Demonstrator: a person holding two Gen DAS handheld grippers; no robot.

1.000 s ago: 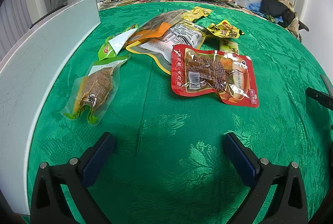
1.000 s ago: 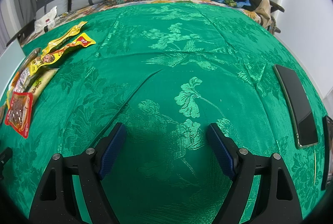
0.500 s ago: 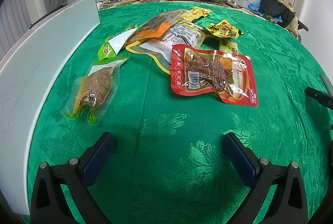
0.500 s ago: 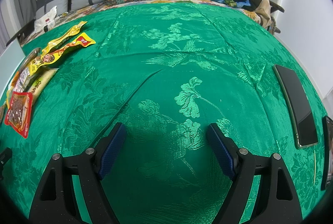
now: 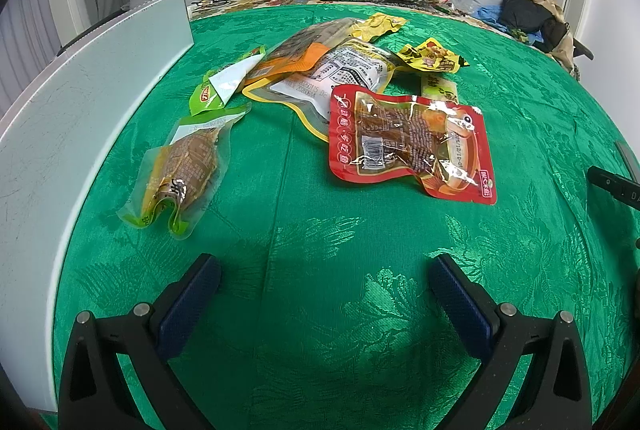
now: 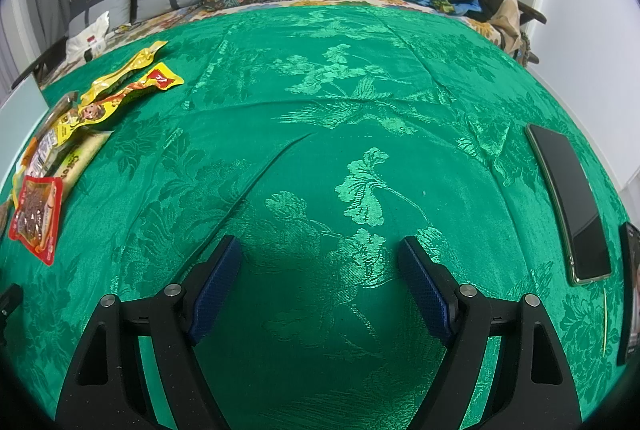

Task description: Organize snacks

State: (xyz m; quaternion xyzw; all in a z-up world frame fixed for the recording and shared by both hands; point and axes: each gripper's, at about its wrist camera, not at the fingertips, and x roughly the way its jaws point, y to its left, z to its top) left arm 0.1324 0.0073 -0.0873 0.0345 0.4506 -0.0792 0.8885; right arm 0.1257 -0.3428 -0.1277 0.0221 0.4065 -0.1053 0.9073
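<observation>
On the green table (image 5: pixel 320 270), left to right: a white panel (image 5: pixel 80 118), a clear green-edged pouch (image 5: pixel 184 170) holding brown food, a heap of packets (image 5: pixel 332 70) with small unreadable print, and a red pouch (image 5: pixel 408 146) with a barcode. Both the left hand-held gripper (image 5: pixel 324 286) and right hand-held gripper (image 6: pixel 320 266) hover spread and empty; a phone (image 6: pixel 568 198) lies far right.

Left gripper (image 5: pixel 324 270), fingers (image 5: pixel 188 304) spread wide over green tabletop (image 5: pixel 320 230); red snack packet (image 5: pixel 408 142) ahead; green-edged packet (image 5: pixel 184 170) left; white panel (image 5: pixel 80 118) alongside.
</observation>
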